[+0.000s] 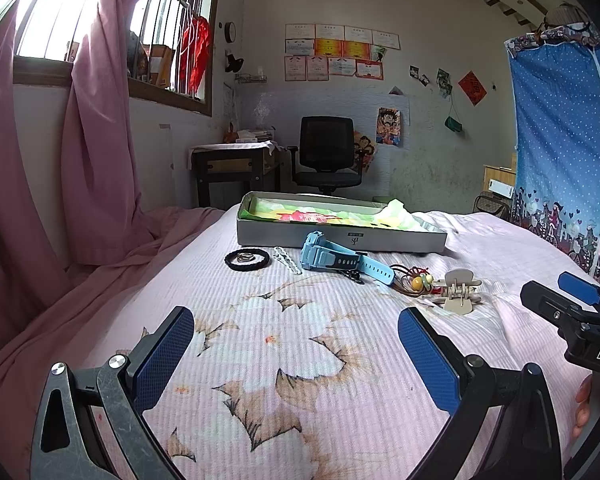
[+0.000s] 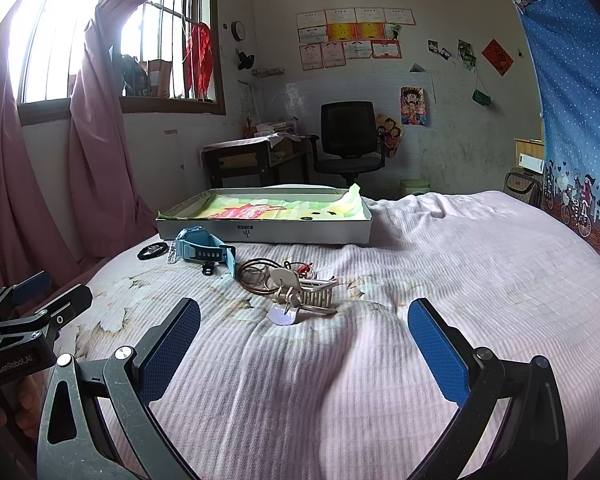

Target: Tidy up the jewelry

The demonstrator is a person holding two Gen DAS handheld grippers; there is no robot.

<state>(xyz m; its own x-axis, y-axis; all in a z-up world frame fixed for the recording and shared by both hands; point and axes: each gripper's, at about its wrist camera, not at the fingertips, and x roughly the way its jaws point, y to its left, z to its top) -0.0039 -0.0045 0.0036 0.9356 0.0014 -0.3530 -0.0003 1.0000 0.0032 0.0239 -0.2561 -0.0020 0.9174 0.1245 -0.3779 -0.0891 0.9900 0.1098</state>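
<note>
Jewelry lies in a row on the bed in front of a shallow grey box (image 1: 340,238) (image 2: 260,234) lined with colourful paper. From left: a black braided bracelet (image 1: 247,259) (image 2: 152,251) with a ring inside it, a white chain (image 1: 287,261), a light blue watch (image 1: 336,258) (image 2: 204,250), a brown cord necklace with beads (image 1: 414,280) (image 2: 256,276), and a beige claw hair clip (image 1: 458,292) (image 2: 304,294). My left gripper (image 1: 296,328) is open, short of the row. My right gripper (image 2: 304,320) is open, just before the hair clip.
The bed carries a pale pink ribbed cover with a flower print (image 1: 300,360). Pink curtains (image 1: 40,160) hang at the left. A desk (image 1: 236,164) and a black office chair (image 1: 326,156) stand behind the bed. A blue wardrobe cover (image 1: 564,140) is at the right.
</note>
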